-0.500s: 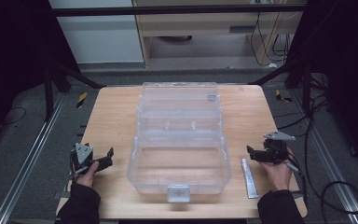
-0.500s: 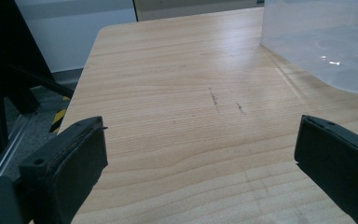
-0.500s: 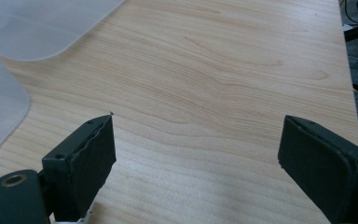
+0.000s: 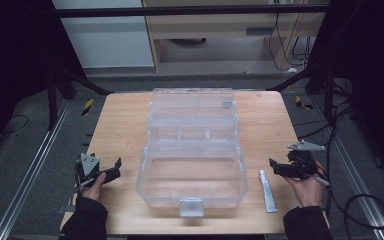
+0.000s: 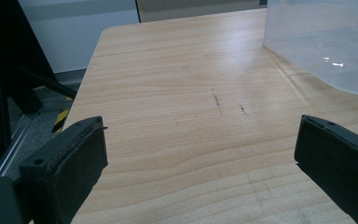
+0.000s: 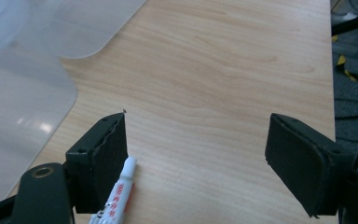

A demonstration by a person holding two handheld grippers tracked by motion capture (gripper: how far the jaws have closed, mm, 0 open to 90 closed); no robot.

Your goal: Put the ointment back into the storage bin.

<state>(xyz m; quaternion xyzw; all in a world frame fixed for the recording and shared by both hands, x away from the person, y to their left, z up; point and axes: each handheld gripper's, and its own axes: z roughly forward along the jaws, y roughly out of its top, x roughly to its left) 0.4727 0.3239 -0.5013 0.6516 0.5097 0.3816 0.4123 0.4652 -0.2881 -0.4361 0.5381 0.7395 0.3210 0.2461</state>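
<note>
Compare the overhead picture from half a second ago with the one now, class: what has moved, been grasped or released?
Nothing visibly changed. The left gripper and right gripper rest open on either side of the clear plastic box, whose lid stands open, and the white tube lies beside the box near the right gripper, untouched.

A clear plastic box point(image 4: 192, 150) (lid open) sits beside a white tube point(image 4: 267, 190).

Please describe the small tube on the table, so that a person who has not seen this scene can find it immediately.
Start from the wooden table and the big clear plastic box open at its middle. Look at the strip of bare wood to the right of the box's near half, beside the right claw. The small white tube lies flat there, the one loose item on the table.
</note>
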